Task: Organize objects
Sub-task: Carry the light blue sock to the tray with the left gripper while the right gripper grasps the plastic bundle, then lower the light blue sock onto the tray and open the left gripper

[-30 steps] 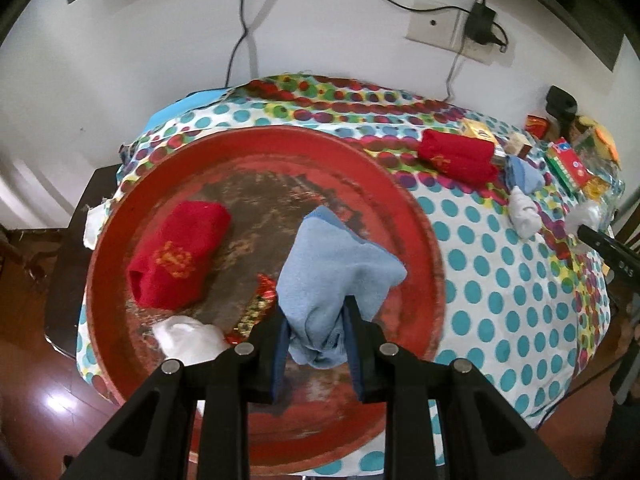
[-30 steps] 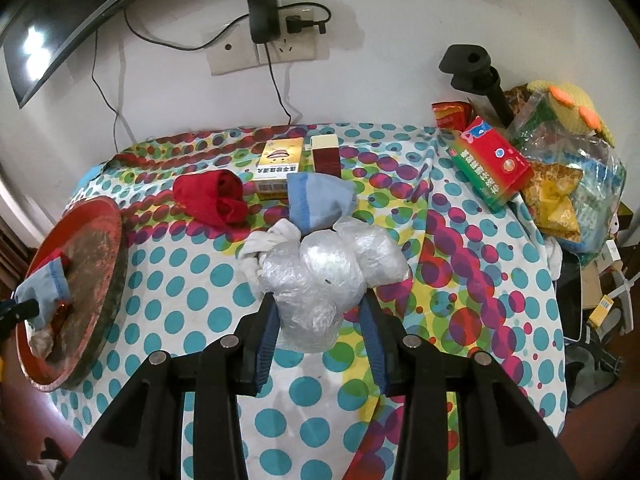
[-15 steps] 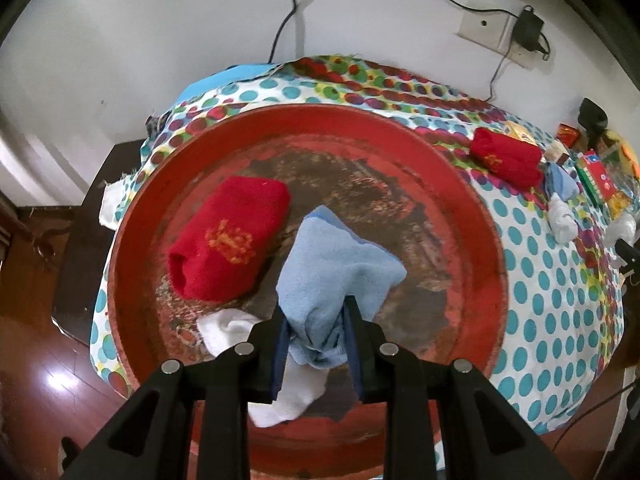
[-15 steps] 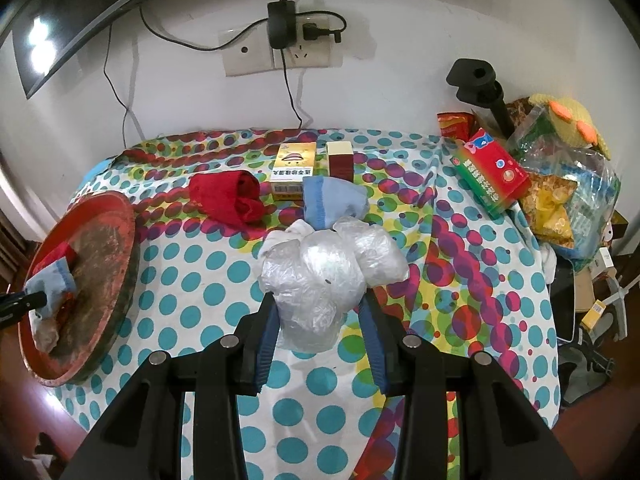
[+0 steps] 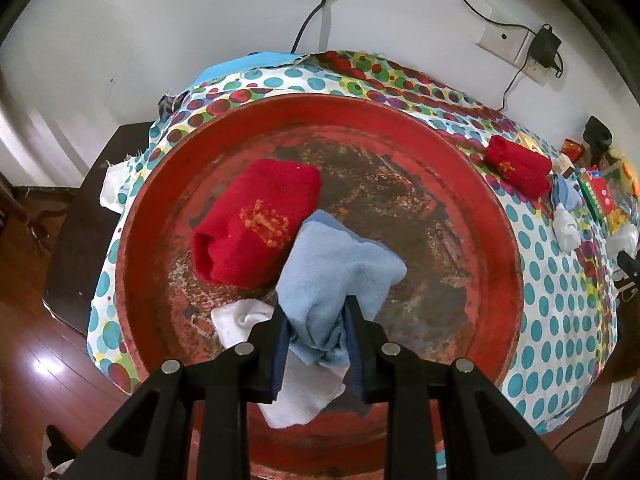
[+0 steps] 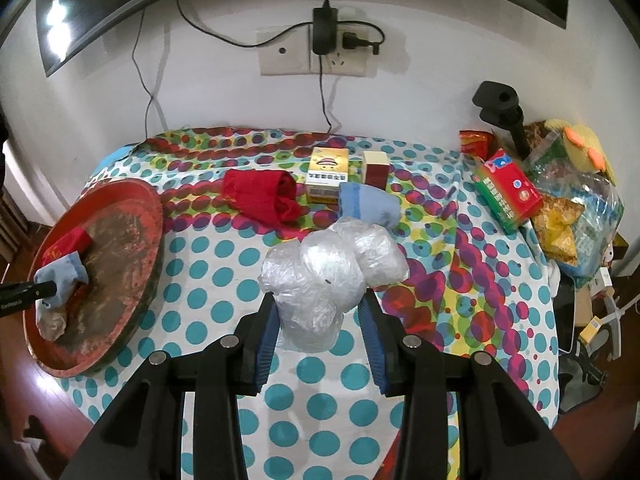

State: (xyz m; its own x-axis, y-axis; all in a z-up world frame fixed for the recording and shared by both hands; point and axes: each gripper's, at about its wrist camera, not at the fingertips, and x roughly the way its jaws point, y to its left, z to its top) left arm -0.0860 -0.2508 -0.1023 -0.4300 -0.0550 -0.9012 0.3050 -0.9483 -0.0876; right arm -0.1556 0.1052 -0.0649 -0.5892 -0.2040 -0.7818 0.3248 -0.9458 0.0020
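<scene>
My left gripper (image 5: 316, 320) is shut on a light blue sock (image 5: 340, 264) and holds it over the round red tray (image 5: 504, 248). On the tray lie a red sock roll (image 5: 256, 224) and a white sock (image 5: 296, 380), partly under the blue one. My right gripper (image 6: 320, 320) is shut on a clear plastic bundle (image 6: 328, 272) above the dotted tablecloth (image 6: 224, 264). A second red sock (image 6: 264, 196) and a second blue sock (image 6: 368, 204) lie on the cloth beyond it. The tray (image 6: 148, 220) and the left gripper show at the left of the right wrist view.
A yellow box (image 6: 326, 174) and a small dark red box (image 6: 376, 168) stand at the back by the wall socket (image 6: 312, 56). A red-green box (image 6: 508, 188), snack bags (image 6: 576, 216) and a black stand (image 6: 500, 108) crowd the right edge. Wooden floor lies on the left.
My left gripper has moved left and closer over the tray with the blue sock, so the red sock roll now lies just beyond it. The right gripper rose slightly with the plastic bundle.
</scene>
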